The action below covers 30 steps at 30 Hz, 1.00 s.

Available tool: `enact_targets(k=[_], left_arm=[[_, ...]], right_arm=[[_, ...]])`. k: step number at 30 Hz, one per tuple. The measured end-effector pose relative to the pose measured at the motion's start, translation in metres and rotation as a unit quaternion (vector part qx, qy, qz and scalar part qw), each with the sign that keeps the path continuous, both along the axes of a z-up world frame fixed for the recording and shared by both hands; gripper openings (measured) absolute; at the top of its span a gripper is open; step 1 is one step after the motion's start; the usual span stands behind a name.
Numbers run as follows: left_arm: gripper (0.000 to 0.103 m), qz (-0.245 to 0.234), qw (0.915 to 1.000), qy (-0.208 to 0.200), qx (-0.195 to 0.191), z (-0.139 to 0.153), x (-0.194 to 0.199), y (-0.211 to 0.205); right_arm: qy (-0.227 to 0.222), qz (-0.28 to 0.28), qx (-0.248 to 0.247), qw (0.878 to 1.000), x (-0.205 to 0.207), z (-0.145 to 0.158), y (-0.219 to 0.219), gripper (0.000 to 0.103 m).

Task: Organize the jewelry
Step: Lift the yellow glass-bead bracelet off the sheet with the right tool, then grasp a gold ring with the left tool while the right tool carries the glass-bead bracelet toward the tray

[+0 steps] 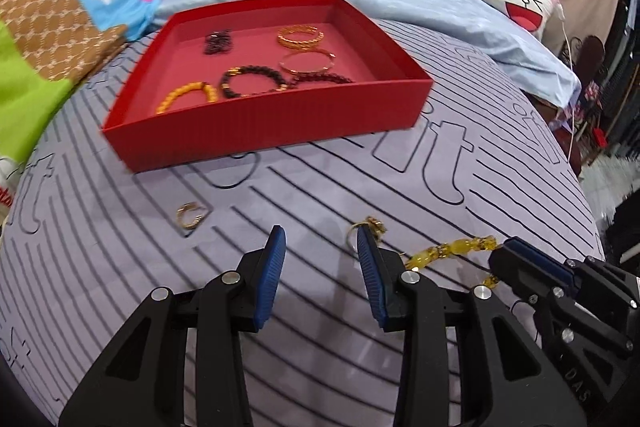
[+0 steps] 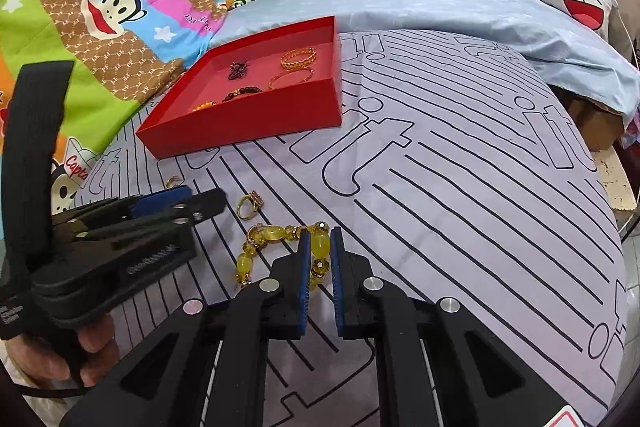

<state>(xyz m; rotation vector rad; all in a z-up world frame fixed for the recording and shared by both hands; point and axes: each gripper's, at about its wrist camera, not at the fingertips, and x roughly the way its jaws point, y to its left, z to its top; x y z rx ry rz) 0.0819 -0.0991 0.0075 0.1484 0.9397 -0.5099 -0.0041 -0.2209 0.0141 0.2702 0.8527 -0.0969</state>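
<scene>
From the left wrist, the left gripper [image 1: 320, 243] hovered over the striped lilac sheet [image 1: 400, 195], its jaws spread with nothing between them. A gold ring [image 1: 370, 225] lay just beyond its right finger, another ring [image 1: 189, 217] off to the left. The red tray [image 1: 264, 123] farther back held beaded and gold bracelets [image 1: 301, 37].

From the right wrist, the right gripper [image 2: 320, 247] pinched a yellow beaded bracelet [image 2: 280, 247] lying on the sheet, a bead between its nearly closed pads. The left gripper showed at the left, held by a hand [image 2: 64, 355], with the tray beyond it.
</scene>
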Motion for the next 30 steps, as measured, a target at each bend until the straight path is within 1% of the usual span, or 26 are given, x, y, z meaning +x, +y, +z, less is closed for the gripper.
enact_targets(k=[5, 9, 13, 15, 18, 24, 29, 30], left_arm=[[0.035, -0.014, 0.9998, 0.011, 0.006, -0.011, 0.005, -0.015], [0.035, -0.022, 0.9997, 0.004, 0.009, -0.012, 0.005, -0.02], [0.036, -0.022, 0.9997, 0.005, 0.007, -0.013, 0.005, -0.02], [0.036, -0.022, 0.9997, 0.01, 0.0, -0.013, 0.006, -0.019], [0.036, -0.021, 0.9998, 0.006, 0.003, -0.013, 0.005, -0.02], [0.036, -0.014, 0.9996, 0.017, -0.015, -0.011, 0.008, -0.021], [0.035, -0.009, 0.9999, 0.007, -0.004, -0.013, 0.006, -0.027], [0.032, -0.009, 0.9999, 0.005, -0.002, -0.013, 0.006, -0.028]], right_arm=[[0.004, -0.003, 0.008, 1.0, 0.002, -0.005, -0.006, 0.009], [0.007, -0.005, 0.012, 1.0, 0.004, -0.007, -0.009, 0.009], [0.008, -0.006, 0.015, 1.0, 0.005, -0.009, -0.011, 0.009], [0.007, -0.007, 0.015, 1.0, 0.005, -0.009, -0.011, 0.009], [0.009, -0.006, 0.016, 1.0, 0.006, -0.01, -0.011, 0.009], [0.01, -0.007, 0.017, 1.0, 0.007, -0.011, -0.012, 0.009], [0.014, -0.009, 0.018, 1.0, 0.009, -0.014, -0.013, 0.009], [0.014, -0.008, 0.018, 1.0, 0.009, -0.014, -0.013, 0.009]])
